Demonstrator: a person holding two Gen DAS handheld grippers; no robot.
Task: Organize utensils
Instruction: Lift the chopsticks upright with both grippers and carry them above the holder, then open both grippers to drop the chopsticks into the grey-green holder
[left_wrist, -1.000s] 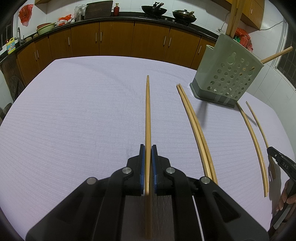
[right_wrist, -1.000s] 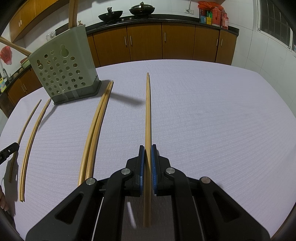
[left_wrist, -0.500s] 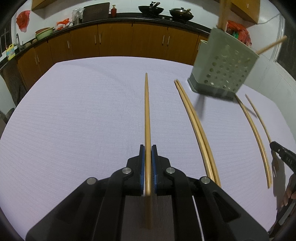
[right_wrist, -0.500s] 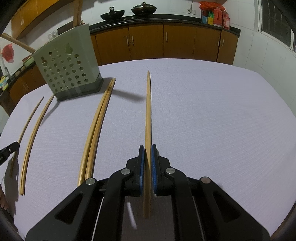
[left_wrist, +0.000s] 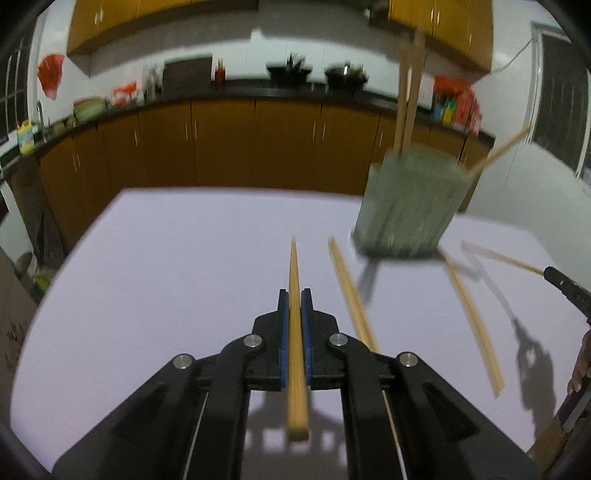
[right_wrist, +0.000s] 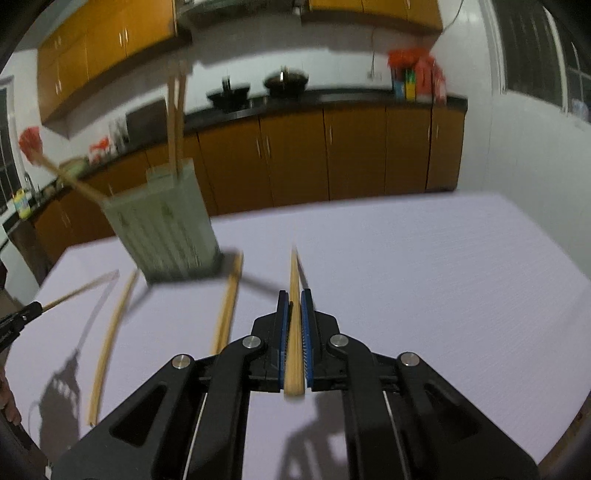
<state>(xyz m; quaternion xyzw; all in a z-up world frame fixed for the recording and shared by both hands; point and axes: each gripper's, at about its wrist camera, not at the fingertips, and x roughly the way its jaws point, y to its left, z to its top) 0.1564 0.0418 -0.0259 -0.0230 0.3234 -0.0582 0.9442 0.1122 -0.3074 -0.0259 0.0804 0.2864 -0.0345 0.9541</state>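
Left wrist view: left tongs (left_wrist: 294, 302) pinch one long wooden chopstick (left_wrist: 295, 332), lifted above the white cloth-covered surface (left_wrist: 147, 295); grey-green perforated utensil holder (left_wrist: 410, 206) already has a few sticks; a pair (left_wrist: 351, 291) and one more (left_wrist: 472, 321) lie loose. Right wrist view: right tongs (right_wrist: 294, 304) pinch another wooden chopstick (right_wrist: 294, 339); holder (right_wrist: 166, 225) ahead-left. Judged partway done, several left.
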